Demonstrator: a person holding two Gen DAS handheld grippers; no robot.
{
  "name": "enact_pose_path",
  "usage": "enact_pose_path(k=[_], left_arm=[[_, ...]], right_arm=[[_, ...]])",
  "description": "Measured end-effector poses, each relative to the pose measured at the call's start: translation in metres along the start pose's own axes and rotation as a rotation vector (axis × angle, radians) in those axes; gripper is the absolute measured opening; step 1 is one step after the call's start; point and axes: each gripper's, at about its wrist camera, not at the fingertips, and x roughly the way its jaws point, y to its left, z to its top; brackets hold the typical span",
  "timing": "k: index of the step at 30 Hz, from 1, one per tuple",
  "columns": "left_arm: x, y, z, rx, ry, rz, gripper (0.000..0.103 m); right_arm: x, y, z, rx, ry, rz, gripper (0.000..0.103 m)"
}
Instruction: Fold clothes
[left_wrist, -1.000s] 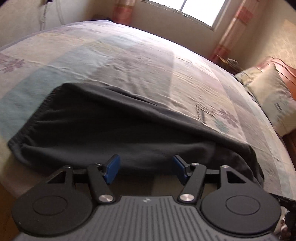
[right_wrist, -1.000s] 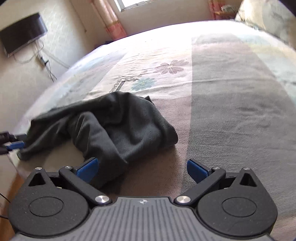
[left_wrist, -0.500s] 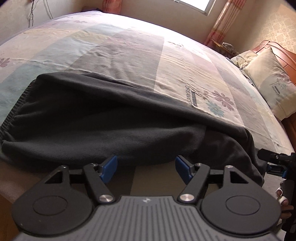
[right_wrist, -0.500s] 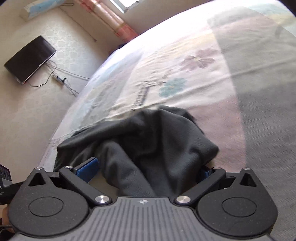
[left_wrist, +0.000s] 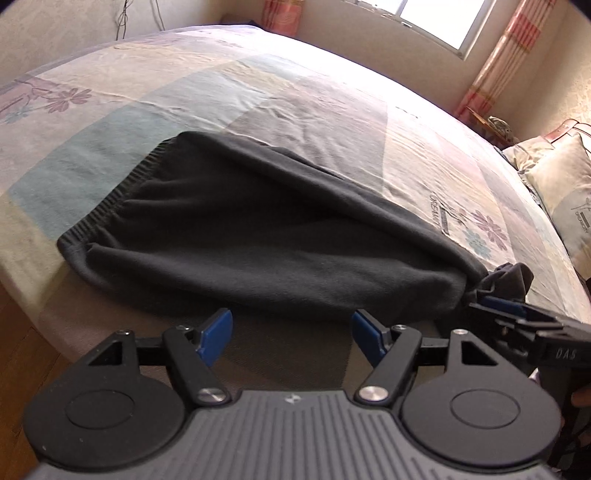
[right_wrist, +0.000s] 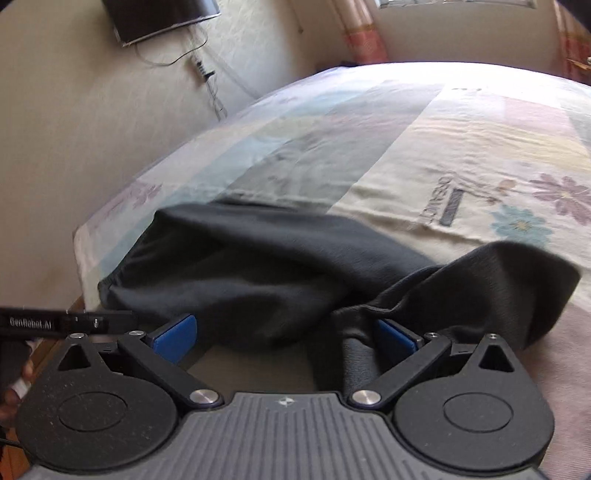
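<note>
Our left claw (left_wrist: 290, 334) hovers at the bed's near edge, jaws opening, nothing between the blue pads, the dark garment (left_wrist: 280, 236) lying just ahead of them. Our right claw (right_wrist: 286, 334) has cloth bunched against its right pad, jaws standing wide, so we can't tell if it truly grips. The garment stretches across the patchwork bedspread (left_wrist: 258, 96), ribbed waistband (left_wrist: 110, 199) at the left.
</note>
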Motion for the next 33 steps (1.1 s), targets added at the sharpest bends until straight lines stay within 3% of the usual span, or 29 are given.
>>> enact_pose_path(k=[6, 12, 16, 20, 24, 29, 33], left_arm=[[0.011, -0.013, 0.001, 0.031, 0.02, -0.017, 0.076], [0.027, -0.048, -0.001, 0.114, 0.051, -0.083, 0.076], [0.028, -0.062, -0.002, 0.134, 0.053, -0.109, 0.076], [0.019, -0.058, -0.003, 0.13, 0.043, -0.087, 0.076], [0.008, -0.043, -0.004, 0.1, 0.028, -0.032, 0.076], [0.002, -0.023, -0.003, 0.058, 0.016, 0.026, 0.076], [-0.004, -0.019, -0.002, 0.049, 0.001, 0.03, 0.076]], right_arm=[[-0.058, -0.003, -0.008, 0.006, -0.068, 0.023, 0.103], [-0.107, -0.047, -0.024, 0.122, -0.139, -0.102, 0.103], [-0.093, -0.086, -0.027, 0.228, -0.127, -0.141, 0.103], [-0.046, -0.097, -0.02, 0.261, -0.07, -0.162, 0.103], [-0.025, -0.069, -0.006, 0.222, -0.093, -0.109, 0.103], [-0.012, -0.002, 0.005, -0.011, -0.124, -0.135, 0.103], [0.002, 0.039, -0.001, -0.163, -0.077, -0.053, 0.103]])
